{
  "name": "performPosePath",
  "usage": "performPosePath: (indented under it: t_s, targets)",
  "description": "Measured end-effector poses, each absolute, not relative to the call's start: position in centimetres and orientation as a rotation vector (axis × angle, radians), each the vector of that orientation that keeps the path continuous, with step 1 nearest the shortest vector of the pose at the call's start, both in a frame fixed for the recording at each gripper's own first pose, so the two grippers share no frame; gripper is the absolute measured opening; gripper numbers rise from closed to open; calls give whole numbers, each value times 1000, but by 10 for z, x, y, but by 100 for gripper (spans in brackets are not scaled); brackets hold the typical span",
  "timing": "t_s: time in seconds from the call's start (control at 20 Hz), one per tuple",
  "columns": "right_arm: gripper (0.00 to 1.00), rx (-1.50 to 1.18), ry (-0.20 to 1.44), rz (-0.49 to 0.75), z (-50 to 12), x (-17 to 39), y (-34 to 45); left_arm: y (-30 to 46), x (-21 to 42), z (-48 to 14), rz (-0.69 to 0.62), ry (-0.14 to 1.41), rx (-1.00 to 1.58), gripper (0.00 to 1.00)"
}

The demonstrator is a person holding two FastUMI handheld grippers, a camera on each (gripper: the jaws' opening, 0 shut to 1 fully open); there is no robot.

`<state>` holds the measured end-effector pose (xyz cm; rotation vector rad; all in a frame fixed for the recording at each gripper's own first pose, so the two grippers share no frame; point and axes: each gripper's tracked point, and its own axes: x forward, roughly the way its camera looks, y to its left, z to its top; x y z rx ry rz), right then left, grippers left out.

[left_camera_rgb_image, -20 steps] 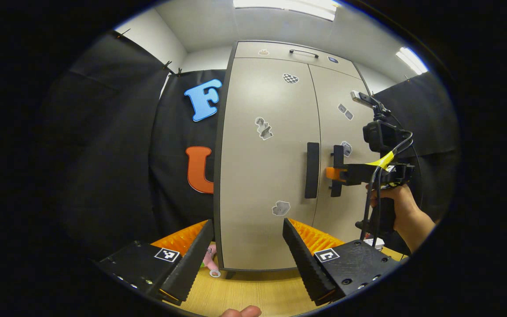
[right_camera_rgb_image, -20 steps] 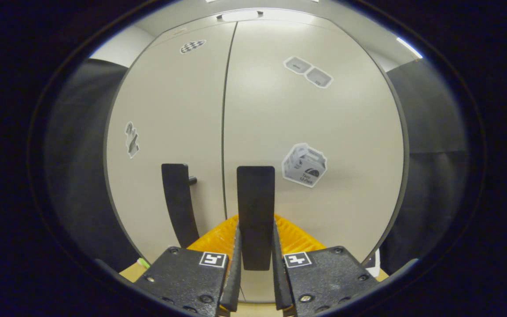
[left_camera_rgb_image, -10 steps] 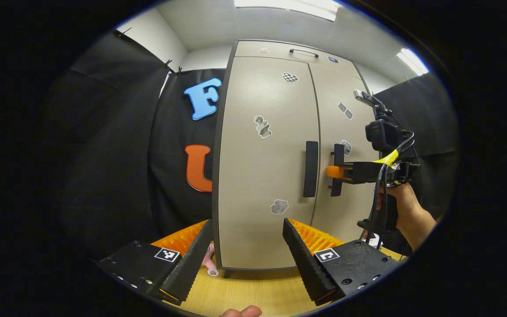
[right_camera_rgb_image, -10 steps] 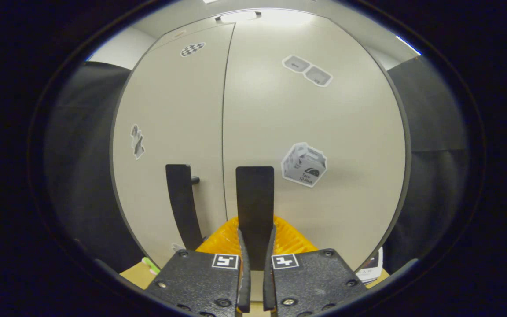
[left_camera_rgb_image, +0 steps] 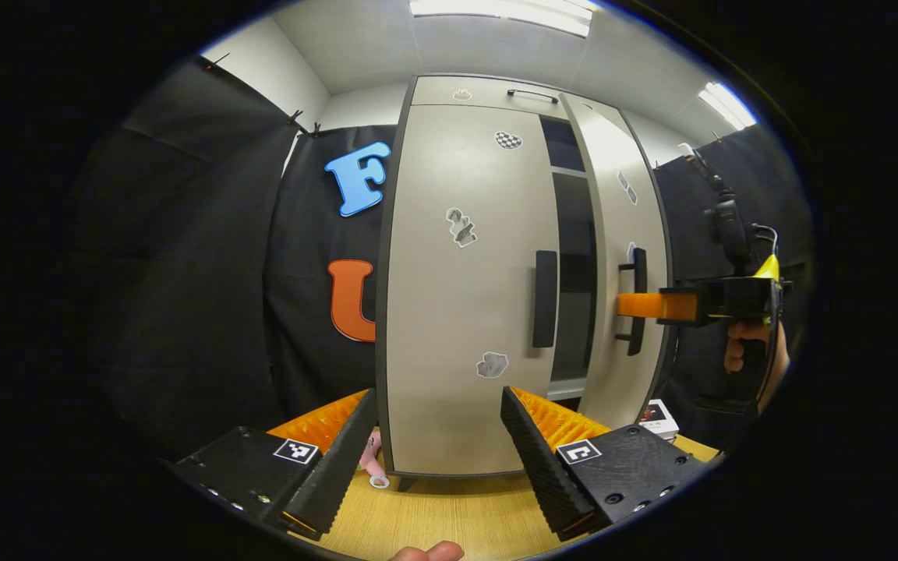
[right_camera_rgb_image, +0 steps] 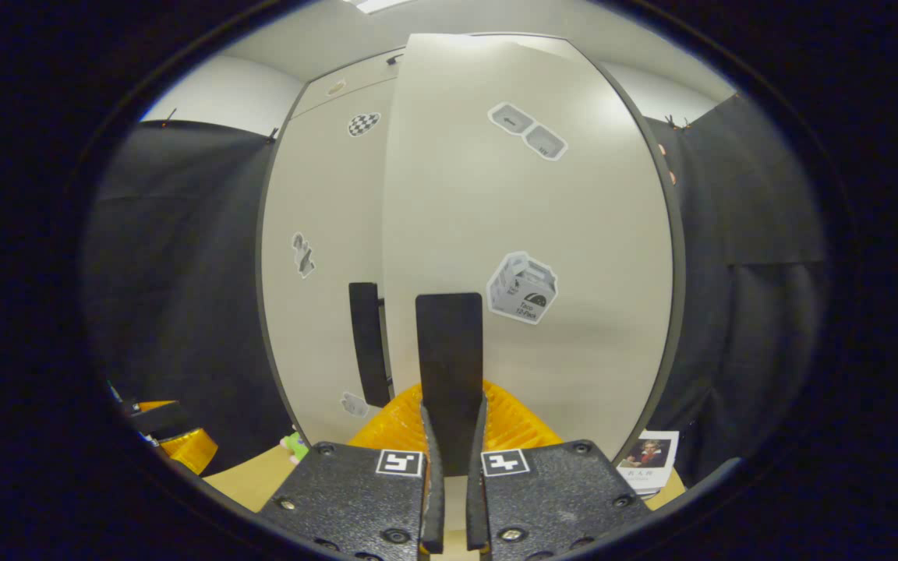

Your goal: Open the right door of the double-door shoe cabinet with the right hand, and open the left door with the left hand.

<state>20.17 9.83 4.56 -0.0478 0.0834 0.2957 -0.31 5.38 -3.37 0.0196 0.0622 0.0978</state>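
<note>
A: What is the right gripper [right_camera_rgb_image: 449, 436] doing?
B: Its fingers are pinched on the right door handle [right_camera_rgb_image: 450, 366], which stands upright straight ahead of it. That right door [right_camera_rgb_image: 574, 234] is swung partly out, with the dark cabinet interior [left_camera_rgb_image: 574, 257] beside its inner edge.

A: And the left gripper [left_camera_rgb_image: 437, 444]?
B: Its fingers are spread wide, holding nothing. The left door [left_camera_rgb_image: 464, 296] is ahead, flush and closed, its handle [left_camera_rgb_image: 545, 298] up to the right, well apart.
</note>
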Motion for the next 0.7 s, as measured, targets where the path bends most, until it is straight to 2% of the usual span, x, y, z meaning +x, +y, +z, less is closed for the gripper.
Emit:
performPosePath:
  t_s: [0.2, 0.7]
  targets:
    - [14, -59, 92, 308, 46, 188, 88, 42, -2, -37, 92, 72, 21, 95]
    - [14, -84, 103, 252, 48, 171, 57, 31, 8, -36, 58, 81, 37, 95]
